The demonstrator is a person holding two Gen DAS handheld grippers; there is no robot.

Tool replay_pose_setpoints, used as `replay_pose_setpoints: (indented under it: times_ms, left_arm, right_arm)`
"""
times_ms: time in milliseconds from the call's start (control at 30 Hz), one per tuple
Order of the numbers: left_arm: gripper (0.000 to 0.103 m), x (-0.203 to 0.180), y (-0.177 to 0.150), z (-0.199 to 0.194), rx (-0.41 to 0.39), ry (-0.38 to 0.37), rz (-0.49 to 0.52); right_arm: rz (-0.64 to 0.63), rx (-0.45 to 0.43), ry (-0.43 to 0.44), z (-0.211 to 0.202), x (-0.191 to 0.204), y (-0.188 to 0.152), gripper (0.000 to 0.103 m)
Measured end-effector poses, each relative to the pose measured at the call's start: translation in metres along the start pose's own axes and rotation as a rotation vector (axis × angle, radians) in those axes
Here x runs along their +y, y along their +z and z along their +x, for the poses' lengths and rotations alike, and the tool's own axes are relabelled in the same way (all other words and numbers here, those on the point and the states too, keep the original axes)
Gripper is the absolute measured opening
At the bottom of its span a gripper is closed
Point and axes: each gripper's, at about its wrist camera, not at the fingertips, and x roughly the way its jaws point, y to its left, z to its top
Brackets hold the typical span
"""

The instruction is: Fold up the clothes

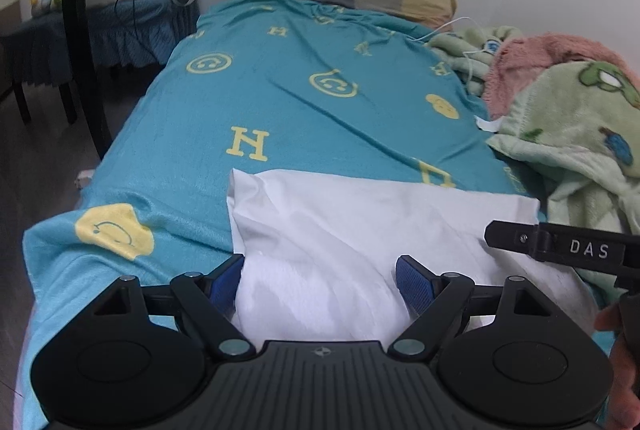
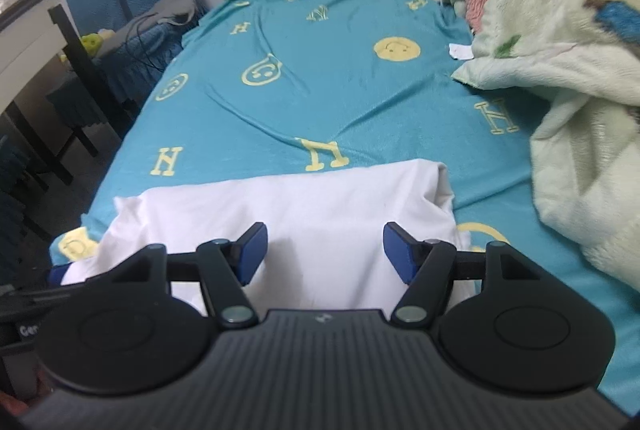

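both tongs (image 1: 320,280) (image 2: 325,250) gape over shirt (image 1: 360,230).

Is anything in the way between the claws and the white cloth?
No. Both the left claw and right claw are open right over the white cloth, with nothing visible in between.

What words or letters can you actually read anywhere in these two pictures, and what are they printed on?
"DAS": white letters on the black arm of the right gripper, seen from the left camera.
"H": yellow letters printed all over the teal bedsheet, among smiley faces.
"Ge...": start of a white word on the left gripper, at the right camera's left edge; cut off, unreadable.
Small logo on each gripper body: too small to read.
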Motion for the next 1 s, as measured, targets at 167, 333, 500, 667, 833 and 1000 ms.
replay_pose_setpoints:
  times_ms: [167,333,500,667,833,1000]
  left_arm:
    - [0.083,-0.008,-0.017,-0.029,-0.012,0.013,0.032]
    - [0.083,-0.01,-0.028,-0.027,0.025,0.026,0.035]
    - [0.083,-0.005,-0.031,-0.031,0.04,0.023,-0.005]
    - [0.086,0.007,-0.049,-0.069,0.036,-0.042,-0.133]
    - [0.087,0.029,-0.067,-0.066,0.121,-0.176,-0.391]
    - [0.087,0.056,-0.081,-0.028,0.163,-0.308,-0.698]
  right_arm:
    - [-0.015,0.001,-0.001,-0.028,0.003,-0.015,0.067]
    - [-0.018,0.06,-0.004,-0.02,0.0,-0.028,0.066]
    - [0.01,0.104,0.006,-0.008,-0.005,-0.033,0.067]
    - [0.029,0.108,0.023,-0.008,-0.008,-0.032,0.068]
    - [0.06,0.11,0.048,-0.011,-0.015,-0.031,0.066]
    - [0.088,0.109,0.072,-0.013,-0.021,-0.03,0.065]
